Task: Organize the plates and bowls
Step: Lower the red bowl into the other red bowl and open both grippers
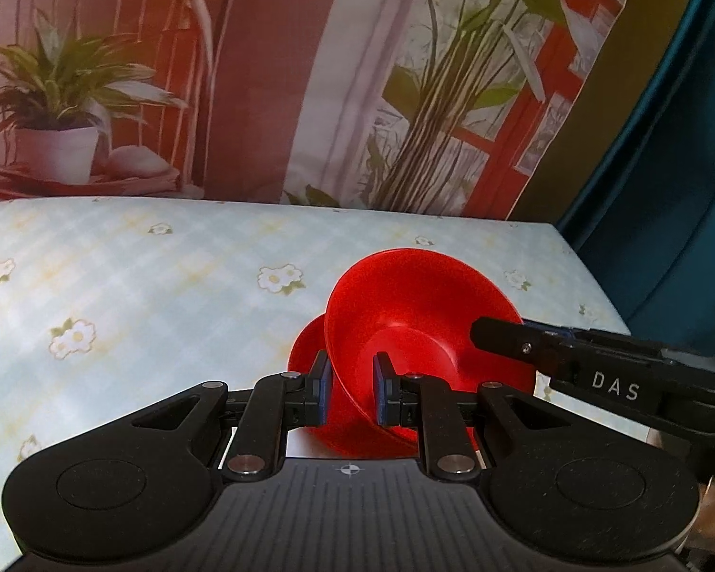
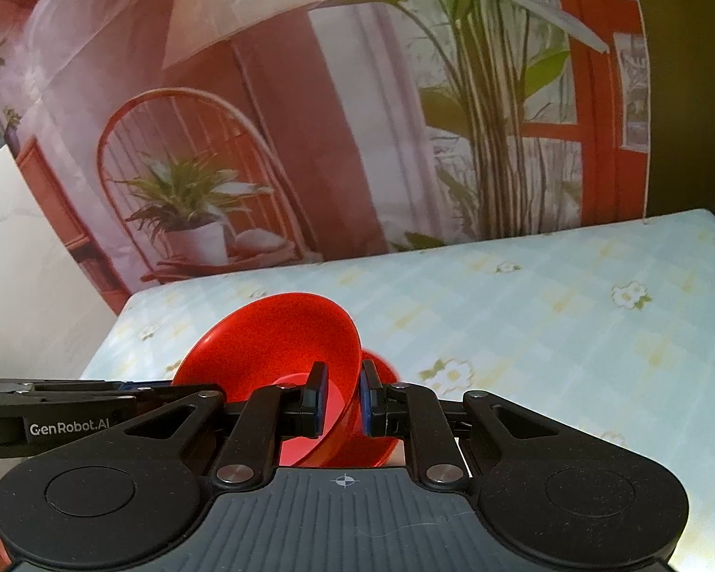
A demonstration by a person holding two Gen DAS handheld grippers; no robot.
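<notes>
A red bowl point(image 1: 419, 305) is held tilted above the flowered table, its inside toward both cameras. My left gripper point(image 1: 352, 383) is shut on its left rim. My right gripper point(image 2: 343, 393) is shut on the opposite rim of the same bowl point(image 2: 271, 338); its finger shows in the left wrist view point(image 1: 505, 333) at the bowl's right edge. A second red dish point(image 1: 305, 348) lies under the bowl, mostly hidden; it also shows in the right wrist view point(image 2: 381, 367). The left gripper's body shows at the left of the right wrist view point(image 2: 47, 410).
The table point(image 1: 143, 295) has a pale blue checked cloth with white flowers. A printed backdrop point(image 1: 262, 71) with plants and a chair stands behind its far edge. A blue curtain point(image 1: 667, 190) hangs at the right, past the table's right edge.
</notes>
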